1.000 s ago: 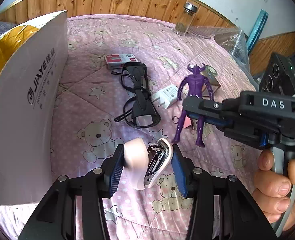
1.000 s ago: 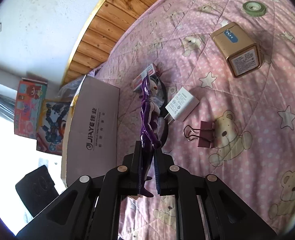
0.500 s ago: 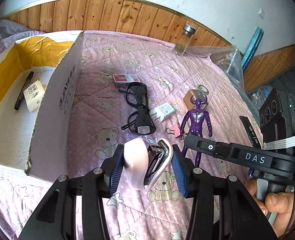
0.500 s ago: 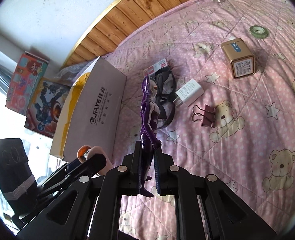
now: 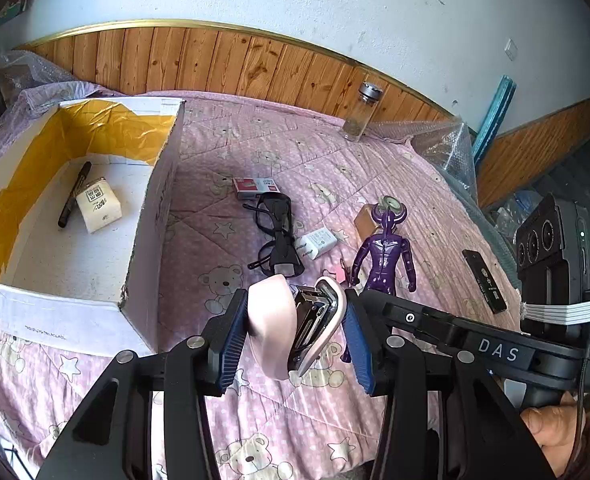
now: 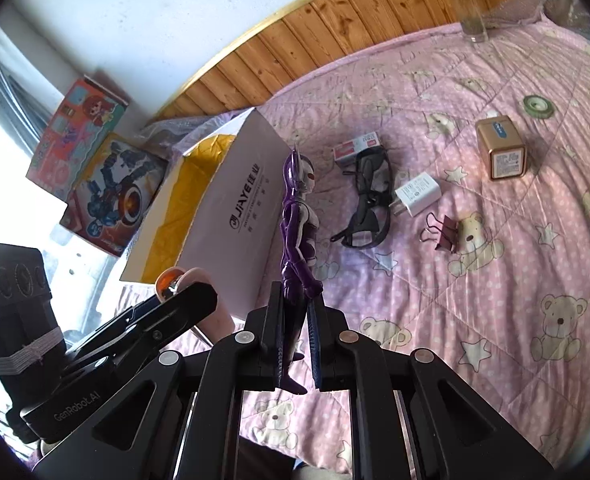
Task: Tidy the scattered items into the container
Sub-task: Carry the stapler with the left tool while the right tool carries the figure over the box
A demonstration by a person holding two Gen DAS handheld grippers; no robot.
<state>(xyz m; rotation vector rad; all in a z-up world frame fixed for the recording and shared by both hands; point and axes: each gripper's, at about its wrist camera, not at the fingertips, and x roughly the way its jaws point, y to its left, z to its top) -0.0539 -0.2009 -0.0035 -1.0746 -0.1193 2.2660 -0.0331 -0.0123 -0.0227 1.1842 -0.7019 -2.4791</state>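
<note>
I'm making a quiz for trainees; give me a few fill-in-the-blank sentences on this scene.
1. The left gripper is shut on a pink ____.
2. The right gripper clamps the purple figure by its ____.
3. Inside the cardboard box, beside a small white carton, lies a black ____.

Missing: stapler; legs; marker

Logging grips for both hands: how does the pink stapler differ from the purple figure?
The pink stapler is squat and rounded; the purple figure is slim and tall. The left gripper squeezes the stapler's sides; the right gripper clamps the figure's legs. Both are lifted off the quilt.
</note>
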